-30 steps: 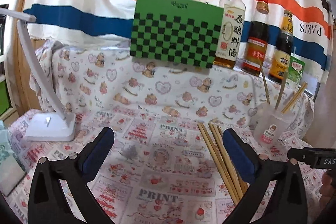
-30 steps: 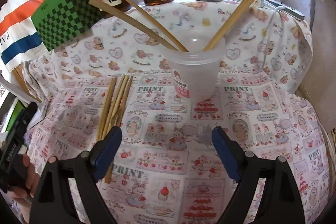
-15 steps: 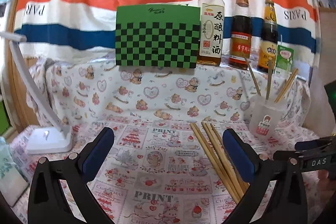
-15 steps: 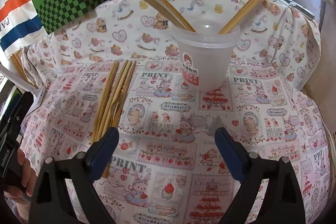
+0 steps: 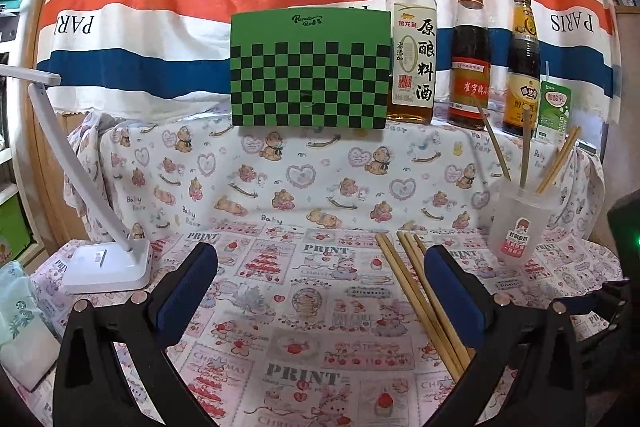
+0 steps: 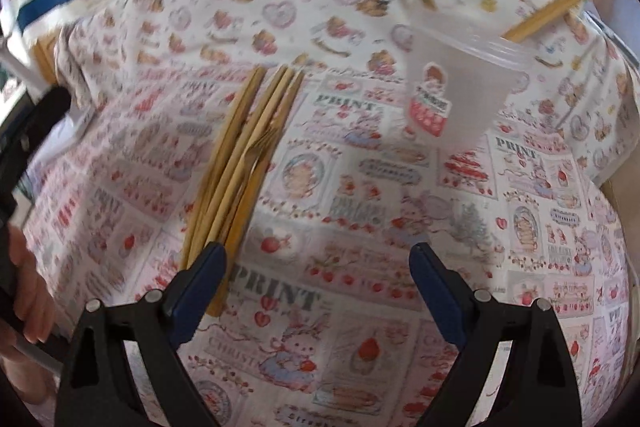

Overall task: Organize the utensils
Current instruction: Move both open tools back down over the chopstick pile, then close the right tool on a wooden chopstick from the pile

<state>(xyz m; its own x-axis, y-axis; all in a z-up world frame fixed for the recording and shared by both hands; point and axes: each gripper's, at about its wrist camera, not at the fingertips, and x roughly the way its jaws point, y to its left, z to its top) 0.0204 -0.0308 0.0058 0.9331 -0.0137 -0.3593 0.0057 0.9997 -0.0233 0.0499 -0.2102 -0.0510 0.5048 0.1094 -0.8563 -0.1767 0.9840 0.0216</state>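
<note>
Several wooden chopsticks (image 6: 240,163) lie in a loose bundle on the printed tablecloth; the left wrist view shows the same chopsticks (image 5: 420,299) at lower right. A frosted plastic cup (image 6: 464,83) with a sticker stands right of them and holds three chopsticks; the left wrist view has this cup (image 5: 520,223) at the right. My right gripper (image 6: 316,267) is open above the cloth, its left finger over the near ends of the bundle, nothing between the jaws. My left gripper (image 5: 320,267) is open and empty, with the bundle passing behind its right finger.
A green checkered box (image 5: 310,75), three bottles (image 5: 412,51) and a small green carton (image 5: 554,111) stand on the raised shelf at the back. A white desk lamp (image 5: 108,267) sits at the left. A hand (image 6: 24,291) holding the left gripper shows at the right wrist view's left edge.
The right gripper has dropped lower and moved left toward the lying chopsticks, rolling a little; the cup now sits up and right of it. The left view has rolled level.
</note>
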